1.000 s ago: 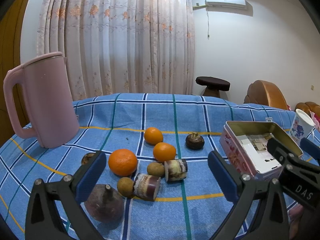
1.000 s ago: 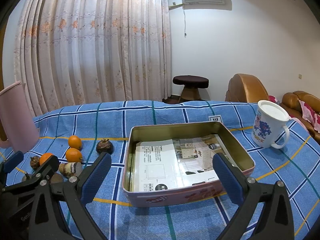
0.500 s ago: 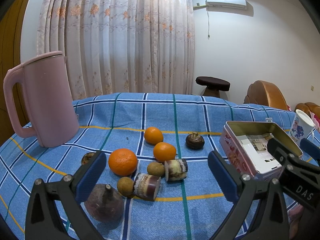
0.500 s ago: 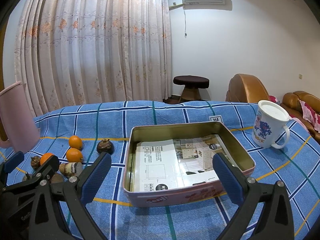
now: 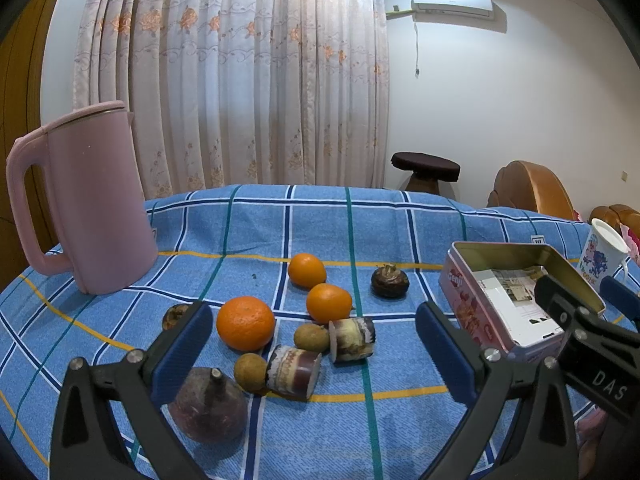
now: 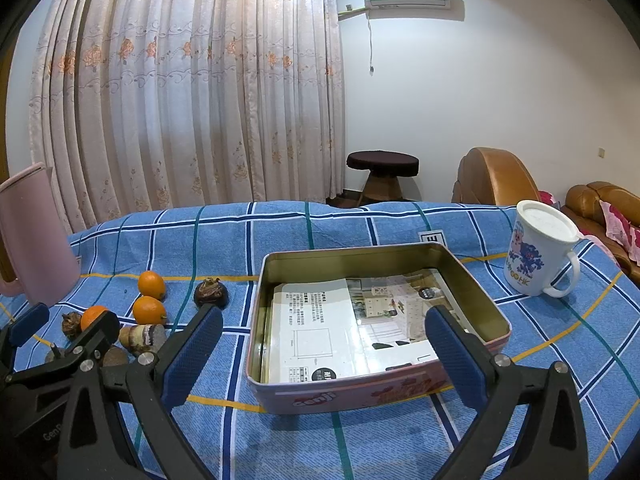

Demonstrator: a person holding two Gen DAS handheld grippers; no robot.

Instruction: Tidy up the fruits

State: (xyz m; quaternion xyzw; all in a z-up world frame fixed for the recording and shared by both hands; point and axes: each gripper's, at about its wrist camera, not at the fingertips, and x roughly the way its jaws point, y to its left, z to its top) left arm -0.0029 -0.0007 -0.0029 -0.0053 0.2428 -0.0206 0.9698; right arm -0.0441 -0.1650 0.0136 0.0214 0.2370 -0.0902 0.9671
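Fruit lies loose on the counter point(image 5: 400, 220) left of the empty tin point(image 6: 376, 392); my left tongs point(image 5: 310, 350) and right tongs point(image 6: 324, 354) gape wide, holding nothing, so I'd straddle the big orange point(image 5: 245, 322) squarely, close gently.

Left wrist view: left finger pad point(image 5: 182, 350) covers most of a small brown fruit point(image 5: 173, 315) behind it and part of the dark stemmed fruit point(image 5: 208, 410), so what they are can't be told. The right gripper's body point(image 5: 588, 344) blocks the tin point(image 5: 476, 304)'s near right corner and part of the paper inside; print is too small to read. Mug point(image 5: 604, 254) sits at the frame edge, handle barely showing. Right wrist view: pink kettle point(image 6: 30, 240) is cut off at the left edge, handle mostly gone. The left gripper's frame point(image 6: 56, 364) hides the nearest fruits; approx. two brown ones show only as slivers, possibly more behind.
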